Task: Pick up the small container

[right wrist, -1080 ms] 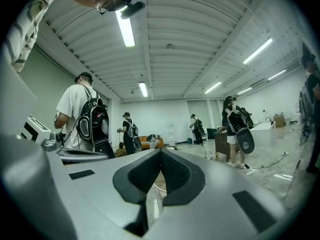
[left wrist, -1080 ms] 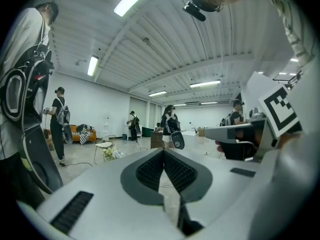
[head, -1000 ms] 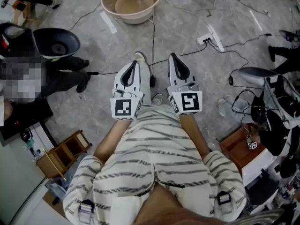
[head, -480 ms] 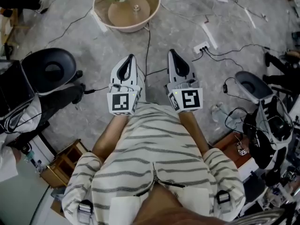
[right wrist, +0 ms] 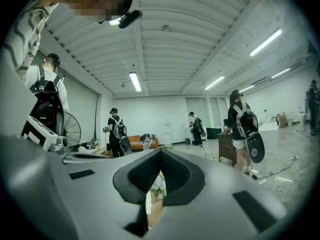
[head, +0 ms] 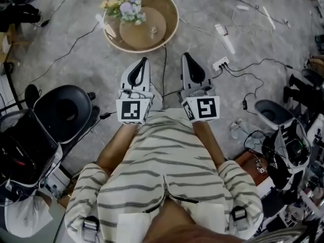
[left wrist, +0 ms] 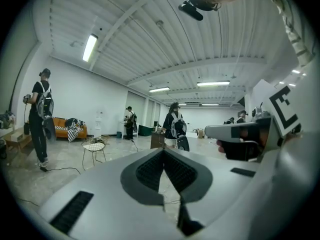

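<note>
Head view, item log: my left gripper [head: 143, 61] & right gripper [head: 186, 57] are both shut, empty, side by side at waist. Round beige rimmed table [head: 174, 9] w/ pastel flower bunch [head: 124, 6] shows fuller vs. a sec ago, so approach is prob. under way. Small pale container [head: 153, 32] sits mid-table, well ahead, not yet reached.

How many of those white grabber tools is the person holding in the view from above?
2. The white left gripper is held out in front of the person on the left. The white right gripper is alongside it on the right. Both are shut and empty, and none seems hidden.
</note>
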`<state>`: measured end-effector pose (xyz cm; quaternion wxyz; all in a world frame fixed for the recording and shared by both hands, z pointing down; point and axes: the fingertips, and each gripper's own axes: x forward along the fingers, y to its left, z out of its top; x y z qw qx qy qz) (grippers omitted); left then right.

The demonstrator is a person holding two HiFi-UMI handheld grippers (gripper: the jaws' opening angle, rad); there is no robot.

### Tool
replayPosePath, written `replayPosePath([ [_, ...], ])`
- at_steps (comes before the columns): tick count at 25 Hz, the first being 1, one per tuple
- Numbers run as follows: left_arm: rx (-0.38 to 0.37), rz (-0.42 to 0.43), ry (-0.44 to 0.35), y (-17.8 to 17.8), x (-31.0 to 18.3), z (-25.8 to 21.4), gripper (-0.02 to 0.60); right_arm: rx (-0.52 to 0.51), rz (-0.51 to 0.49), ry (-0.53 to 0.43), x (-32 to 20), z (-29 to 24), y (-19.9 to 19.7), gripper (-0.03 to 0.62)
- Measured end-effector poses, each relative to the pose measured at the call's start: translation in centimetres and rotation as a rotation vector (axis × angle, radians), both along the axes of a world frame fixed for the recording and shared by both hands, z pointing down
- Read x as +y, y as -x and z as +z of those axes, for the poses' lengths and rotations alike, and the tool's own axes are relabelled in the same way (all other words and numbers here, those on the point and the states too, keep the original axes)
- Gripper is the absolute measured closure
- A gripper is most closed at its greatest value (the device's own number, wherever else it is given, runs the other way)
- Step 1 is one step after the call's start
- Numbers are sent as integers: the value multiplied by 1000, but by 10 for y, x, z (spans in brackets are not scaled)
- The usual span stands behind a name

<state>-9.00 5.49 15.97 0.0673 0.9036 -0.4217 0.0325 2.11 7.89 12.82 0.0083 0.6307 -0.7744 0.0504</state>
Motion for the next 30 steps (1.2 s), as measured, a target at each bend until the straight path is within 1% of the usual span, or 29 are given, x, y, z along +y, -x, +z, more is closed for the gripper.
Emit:
replayPosePath([
  [3,-4,33,9,-5,-26,2,581,3,17,2,-25,-2,-4,586],
  [7,-3,64,-5,-8,-48,1,581,9,18,15,-49,1,0,585],
  [10,14,63,2,-11,-60,2,581,11,9,30,-62,5,3,585],
  [13,8,57,27,-11,-65,9,581,15,-10,32,-71,2,9,585],
  [17,16,30,42,-14,-74,13,581,13,-34,29,-83,0,10,585],
  [22,-17,-21,80,-17,-86,41,581,13,-75,51,-103,20,5,585],
  [24,-16,-35,93,-23,-90,53,581,6,-90,79,-112,34,-1,586],
  [27,-19,-78,172,-33,-98,75,581,-12,-108,138,-127,59,-15,586],
  [30,-12,-117,194,-39,-109,96,581,-27,-136,174,-141,88,-19,586],
])
